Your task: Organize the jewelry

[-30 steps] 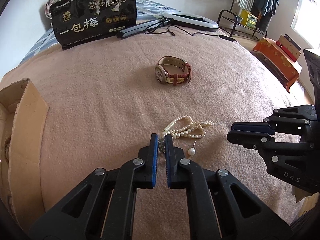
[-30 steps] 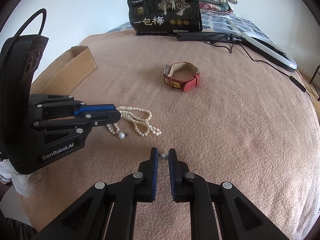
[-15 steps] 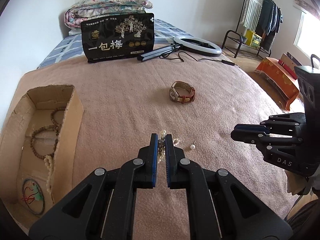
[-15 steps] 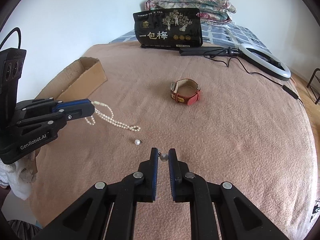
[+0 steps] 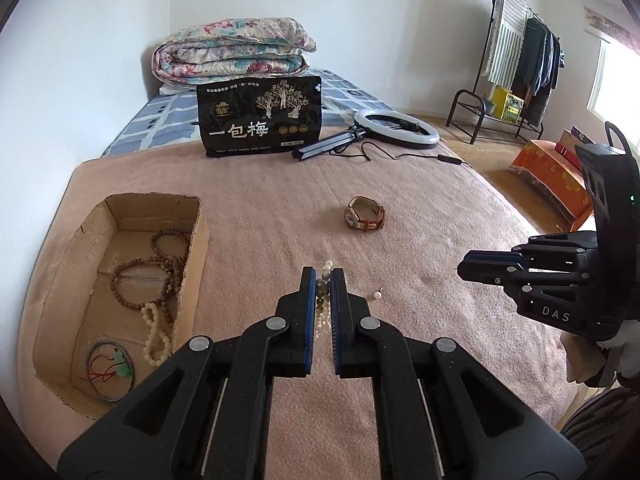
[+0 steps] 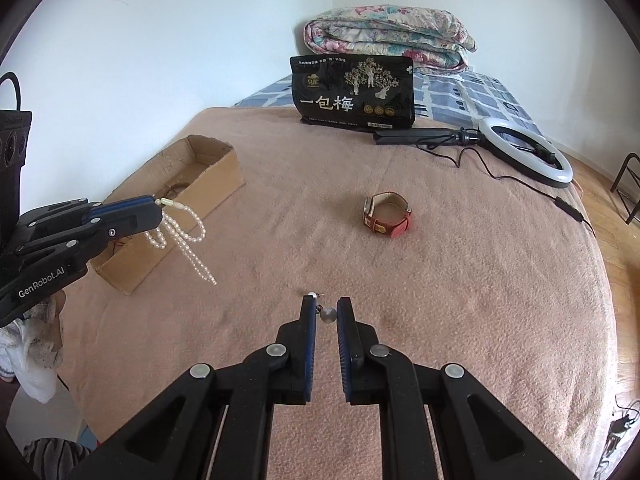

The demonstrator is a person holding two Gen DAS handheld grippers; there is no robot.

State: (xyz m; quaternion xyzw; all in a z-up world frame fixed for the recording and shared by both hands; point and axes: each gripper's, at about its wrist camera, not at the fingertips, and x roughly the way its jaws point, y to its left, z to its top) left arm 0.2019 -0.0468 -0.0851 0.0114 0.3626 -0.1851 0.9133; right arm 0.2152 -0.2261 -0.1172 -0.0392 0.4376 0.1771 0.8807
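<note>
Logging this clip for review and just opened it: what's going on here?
A person is sorting jewelry on a bed into a cardboard box that already holds bead bracelets. The left hand-held gripper is shut on a pearl necklace, which dangles beside the box. The right hand-held gripper is shut on a small pearl earring. A second pearl earring and a wristwatch lie on the blanket.
</note>
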